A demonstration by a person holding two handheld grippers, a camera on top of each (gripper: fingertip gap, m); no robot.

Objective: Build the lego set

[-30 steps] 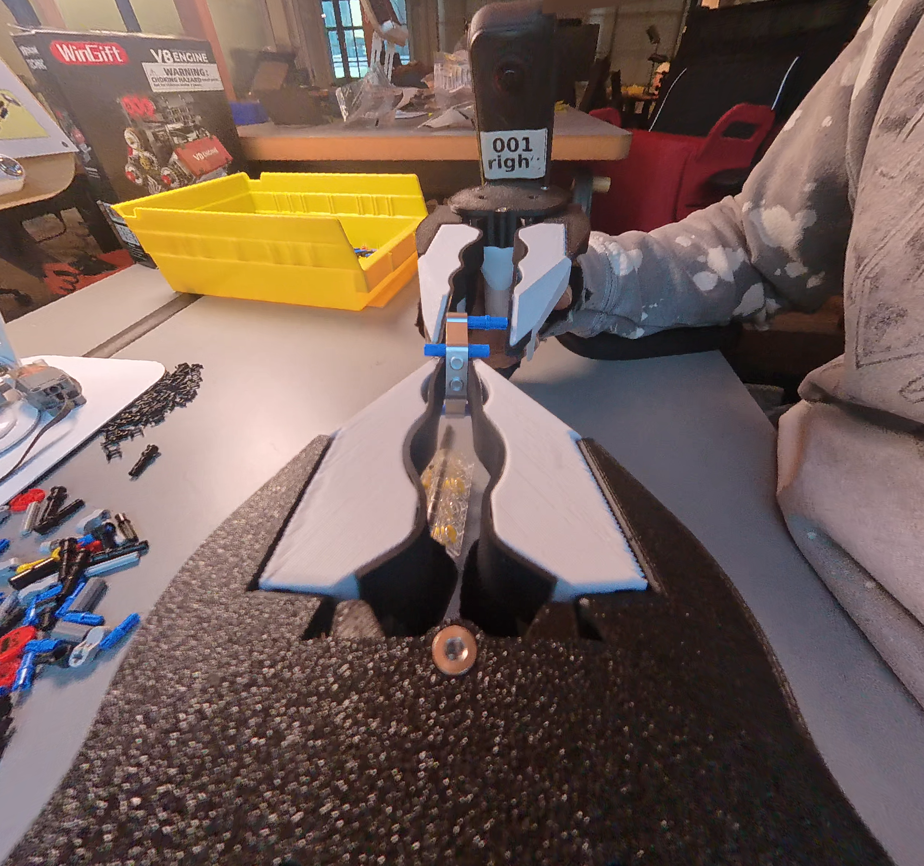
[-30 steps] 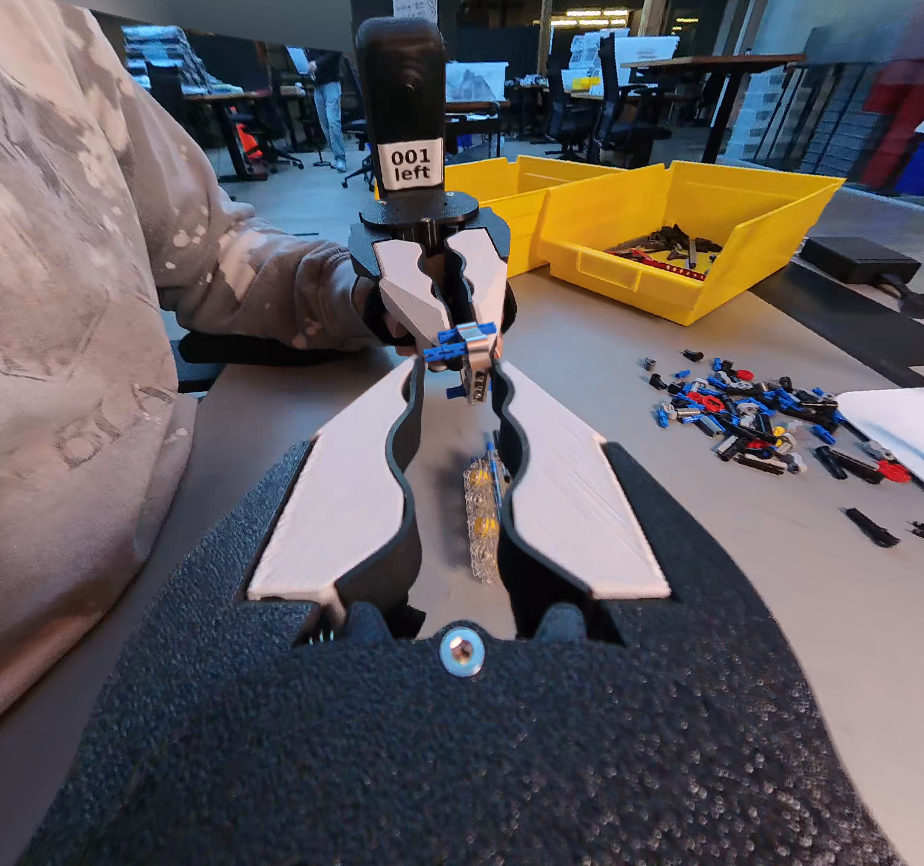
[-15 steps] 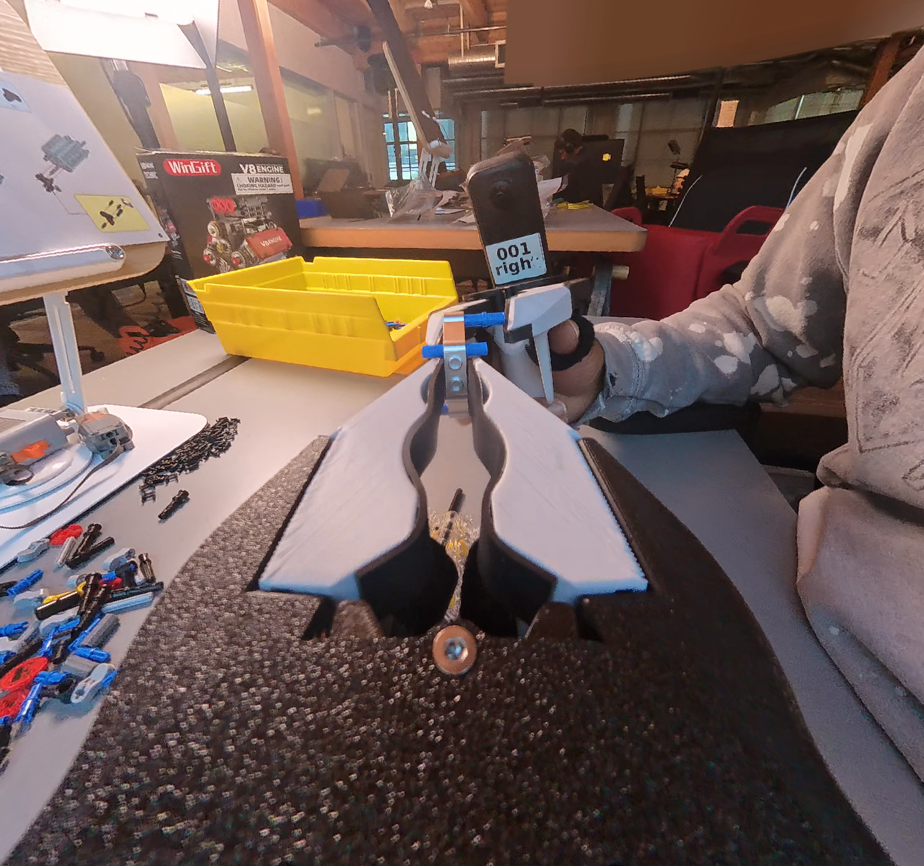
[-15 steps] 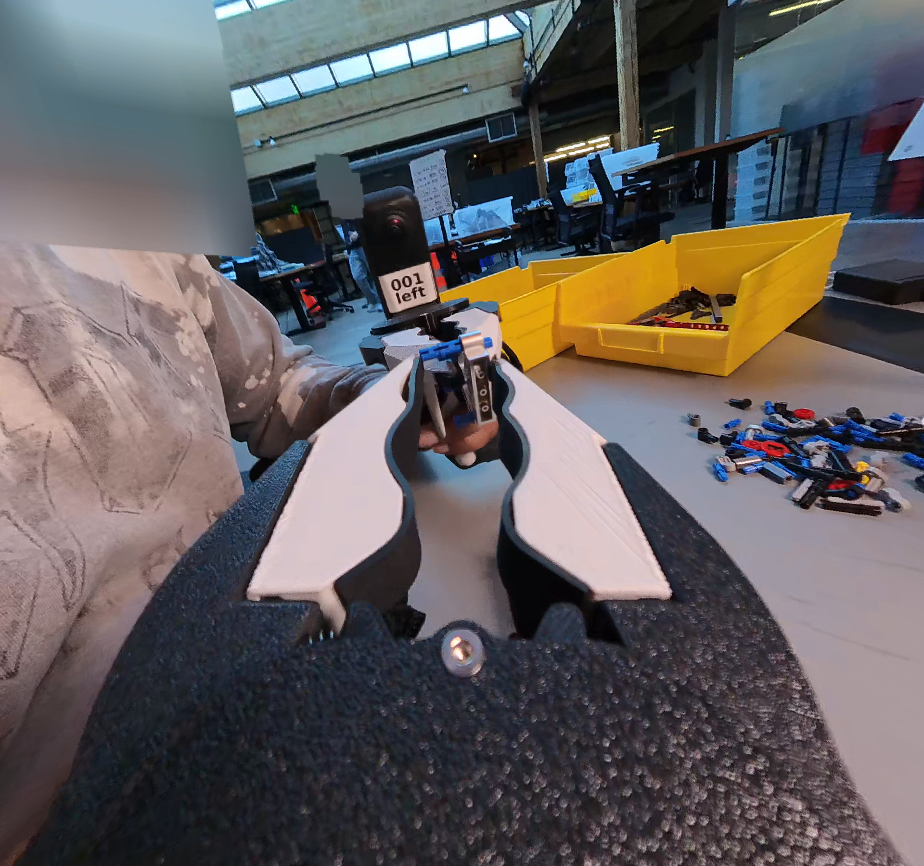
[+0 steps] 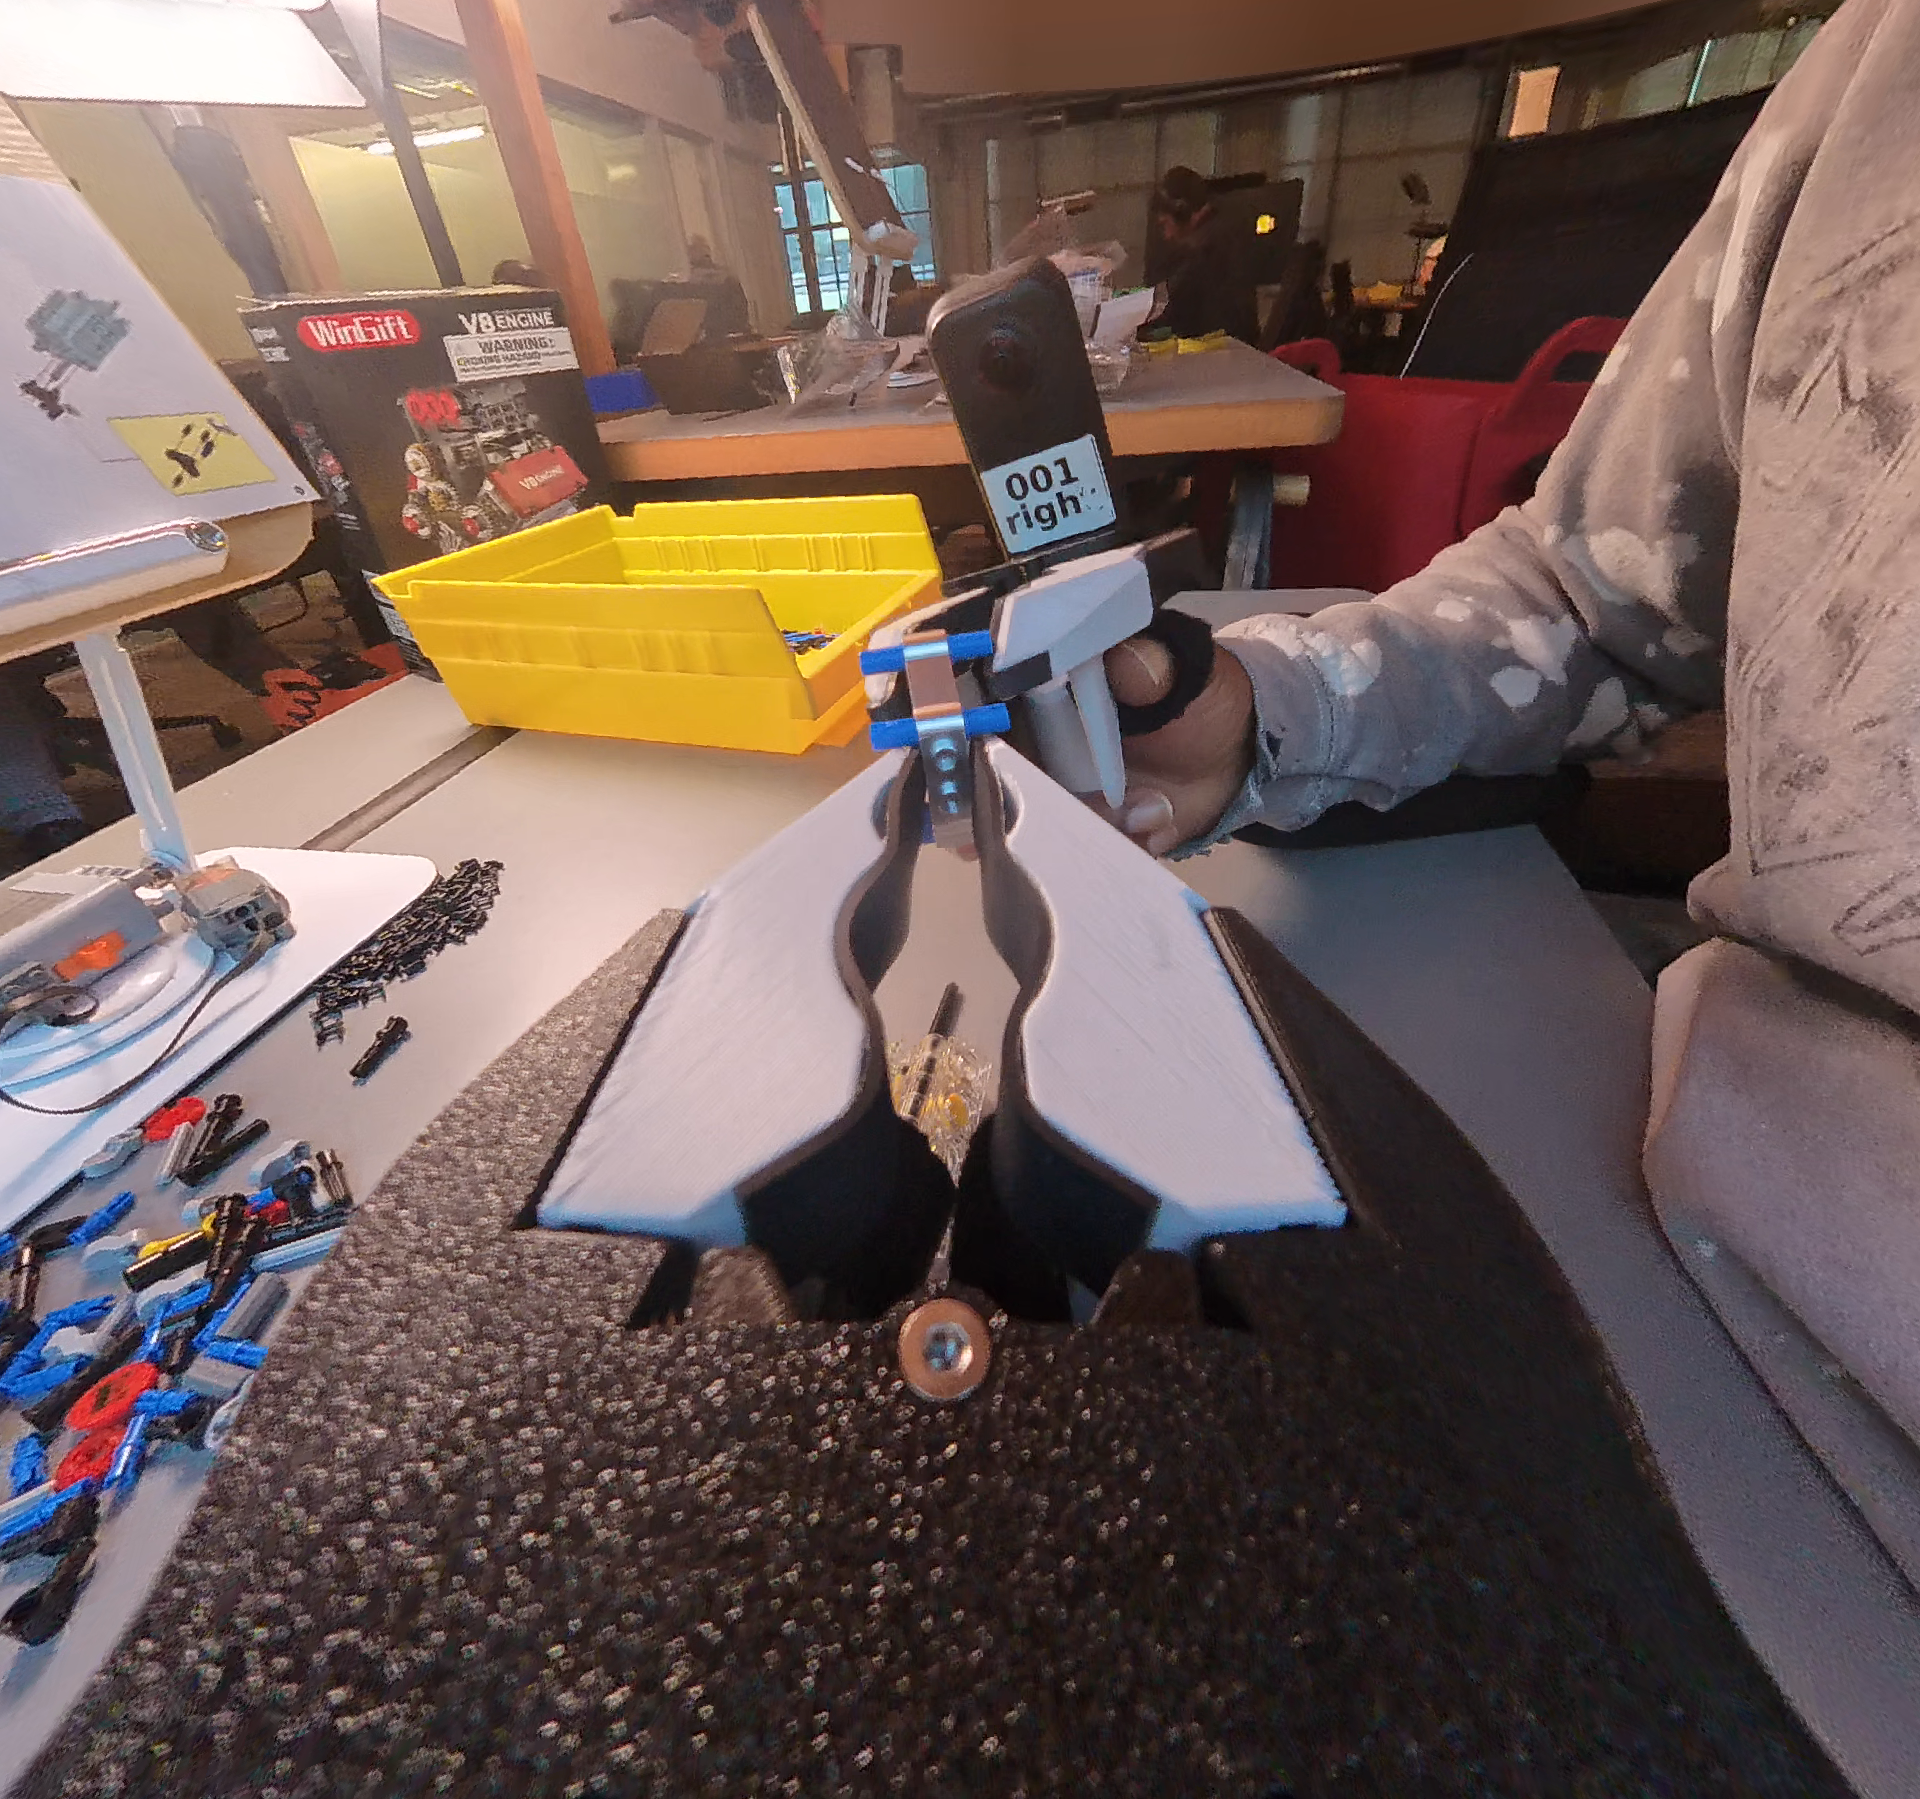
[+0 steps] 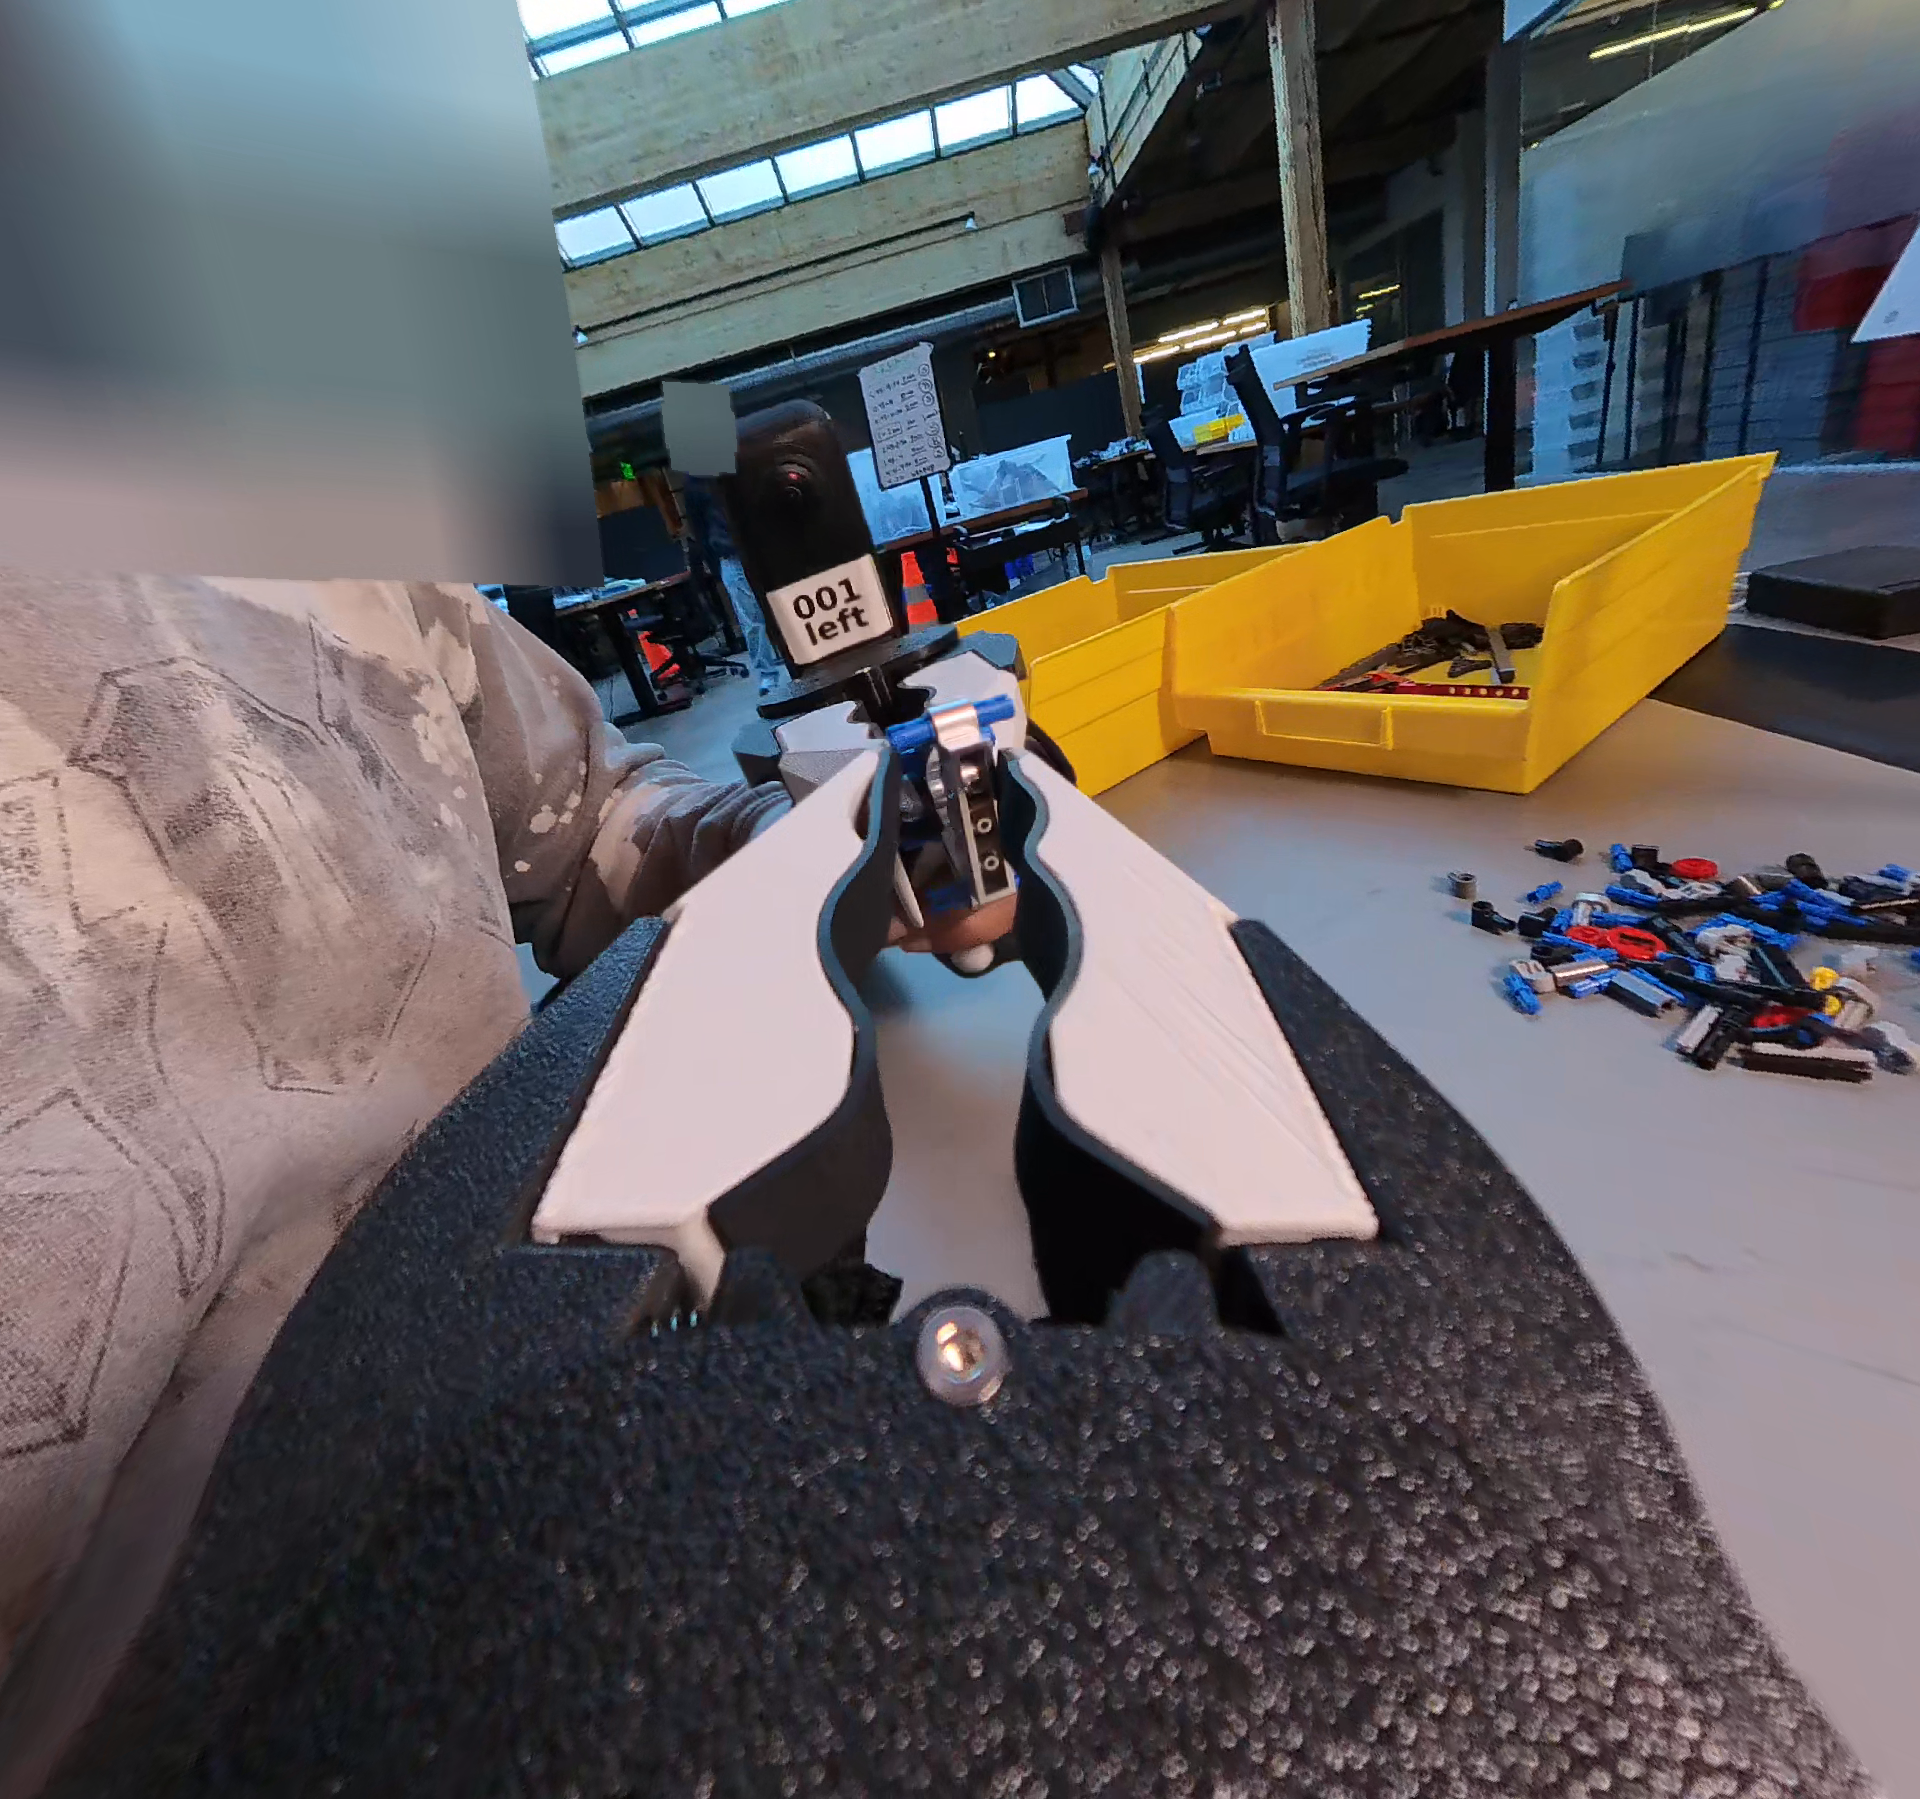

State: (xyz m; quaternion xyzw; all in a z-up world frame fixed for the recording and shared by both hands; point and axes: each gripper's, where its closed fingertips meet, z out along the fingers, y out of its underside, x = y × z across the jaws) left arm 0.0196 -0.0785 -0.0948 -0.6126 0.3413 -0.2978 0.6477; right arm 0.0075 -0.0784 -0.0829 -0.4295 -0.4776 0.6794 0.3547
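My left gripper [image 5: 945,762] is shut on a small grey beam assembly [image 5: 948,785] with two blue pins [image 5: 935,723] through it, held up above the table. My right gripper [image 5: 987,648] meets it from the far side, at the upper blue pin. In the right wrist view the same grey beam [image 6: 985,840] sits between the tips of my right gripper [image 6: 948,773], which close narrowly on it. The left gripper [image 6: 831,747] is right behind. A hand is partly hidden behind the fingers.
A small clear bag of yellow parts [image 5: 935,1095] lies on the grey table below. Loose blue, black and red pieces [image 6: 1714,949] lie to one side. Yellow bins [image 6: 1455,669] stand behind. A printed box [image 5: 436,440], an instruction stand [image 5: 125,710] and a person's sleeve [image 5: 1558,606] are near. Left and right tips are no more than a few centimetres apart.
Both grippers have lifted and tilted upward together with the beam assembly. The bag on the table has dropped out of the right wrist view. The right gripper now shows side-on.
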